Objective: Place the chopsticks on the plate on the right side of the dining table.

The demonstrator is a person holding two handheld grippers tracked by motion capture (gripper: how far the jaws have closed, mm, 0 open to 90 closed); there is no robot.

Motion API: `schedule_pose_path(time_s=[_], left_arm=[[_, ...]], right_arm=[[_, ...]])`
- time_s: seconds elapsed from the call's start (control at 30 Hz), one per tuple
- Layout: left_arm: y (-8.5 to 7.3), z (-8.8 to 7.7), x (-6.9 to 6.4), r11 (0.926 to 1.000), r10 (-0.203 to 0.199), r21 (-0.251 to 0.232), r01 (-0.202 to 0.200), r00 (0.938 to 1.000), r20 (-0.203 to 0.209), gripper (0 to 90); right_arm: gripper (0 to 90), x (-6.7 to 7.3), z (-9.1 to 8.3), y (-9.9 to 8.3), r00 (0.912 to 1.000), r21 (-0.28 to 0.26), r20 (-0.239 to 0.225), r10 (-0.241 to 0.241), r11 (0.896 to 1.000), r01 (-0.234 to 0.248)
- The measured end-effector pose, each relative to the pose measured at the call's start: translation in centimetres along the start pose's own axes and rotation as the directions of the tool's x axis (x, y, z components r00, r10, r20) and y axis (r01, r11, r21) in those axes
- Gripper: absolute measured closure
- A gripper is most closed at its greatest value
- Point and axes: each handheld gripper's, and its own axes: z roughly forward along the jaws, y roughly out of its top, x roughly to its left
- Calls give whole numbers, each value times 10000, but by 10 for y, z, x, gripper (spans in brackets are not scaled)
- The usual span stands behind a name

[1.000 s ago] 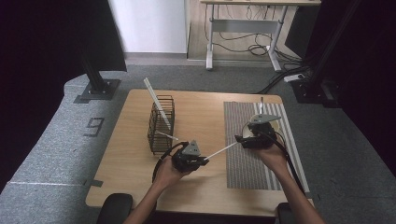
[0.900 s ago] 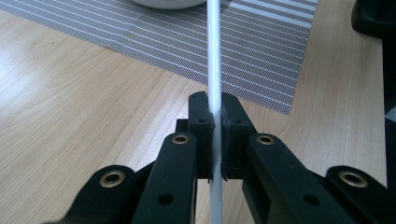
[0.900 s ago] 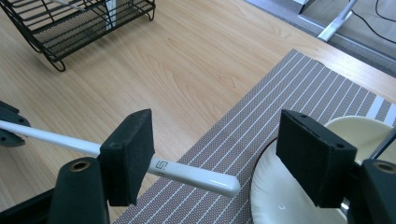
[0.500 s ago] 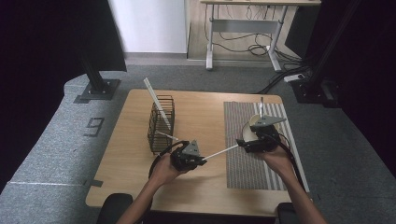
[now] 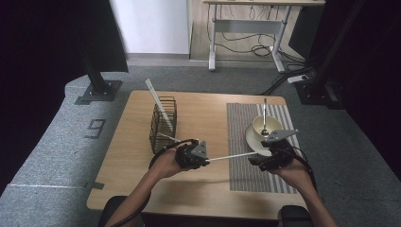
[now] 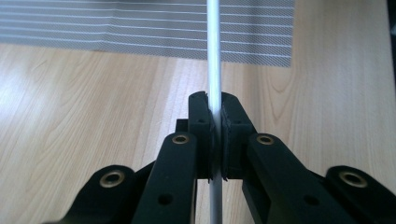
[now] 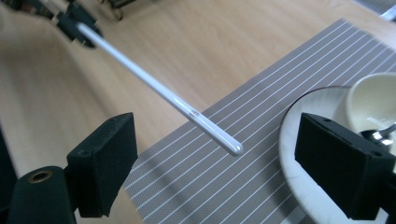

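Tongs on the left point(image 6: 215, 140) are clamped tight on a white chopstick point(image 5: 231, 155), which runs level from them toward the right tongs point(image 7: 229, 186). Those have just been opening and stand wide, their pads clear of the chopstick's tip, which lies between them over the striped mat point(image 5: 246, 123). Plate point(image 5: 253, 139) and cup point(image 5: 267, 125) sit just beyond the right tongs on the bench point(image 5: 203, 113).

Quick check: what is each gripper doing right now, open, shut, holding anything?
Left gripper: shut on the white chopstick.
Right gripper: open, jaws have just been opening, holding nothing; chopstick tip lies between them untouched.
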Motion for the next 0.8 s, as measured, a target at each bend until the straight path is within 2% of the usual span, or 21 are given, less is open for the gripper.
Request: schedule_pose_path(time_s=[0.13,0.17,0.2,0.23,0.27,0.3,0.33,0.4,0.43,0.47,0.5,0.57,0.63,0.67,0.7,0.73,0.77,0.8], left_arm=[[9,0,-1,9969,663,415,-675,9973,304,853],[9,0,-1,9969,663,415,-675,9973,304,854],[11,0,-2,9947,845,557,-866,9957,387,854],[15,0,-3,9896,1172,780,-1209,9918,505,854],[17,1,-4,9868,1317,875,-1362,9898,553,853],[17,1,-4,9868,1317,875,-1362,9898,553,853],[21,2,-5,9813,1560,1032,-1624,9854,676,853],[23,2,-7,9749,1814,1170,-1894,9805,758,854],[23,2,-7,9749,1814,1170,-1894,9805,758,854],[26,3,-9,9670,2080,1325,-2178,9746,835,853],[26,3,-9,9670,2080,1325,-2178,9746,835,853],[28,4,-11,9566,2390,1487,-2505,9667,911,854],[29,4,-13,9522,2528,1517,-2653,9627,968,854],[31,4,-14,9462,2689,1592,-2819,9581,983,854],[31,4,-14,9462,2689,1592,-2819,9581,983,853],[32,5,-16,9411,2797,1666,-2943,9542,1058,854],[32,5,-16,9411,2797,1666,-2943,9542,1058,854],[33,5,-16,9379,2873,1695,-3025,9517,1086,854]], right_arm=[[127,9,0,-7,9993,210,-135,-354,9991,357],[127,9,0,-7,9993,210,-135,-354,9991,357],[131,11,0,-8,9990,258,-124,-426,9987,429],[146,17,0,-10,9976,389,-171,-677,9969,684],[152,19,1,-11,9972,416,-184,-719,9965,727],[152,19,1,-11,9972,416,-184,-719,9965,727],[172,25,3,-13,9949,591,-259,-978,9933,992],[190,30,6,-15,9922,793,-274,-1214,9892,1232],[190,30,6,-15,9922,793,-274,-1214,9892,1232],[218,36,10,-18,9886,1097,-329,-1470,9826,1498],[218,36,10,-18,9886,1097,-329,-1470,9826,1498],[243,40,15,-21,9859,1304,-390,-1628,9774,1666],[285,45,21,-25,9817,1538,-508,-1833,9698,1891],[311,47,24,-27,9792,1678,-607,-1936,9651,2012],[311,47,24,-27,9792,1678,-607,-1936,9651,2012],[355,51,30,-29,9746,1851,-671,-2135,9572,2224],[355,51,30,-29,9746,1851,-671,-2135,9572,2224],[371,52,31,-30,9734,1892,-697,-2181,9552,2275]])
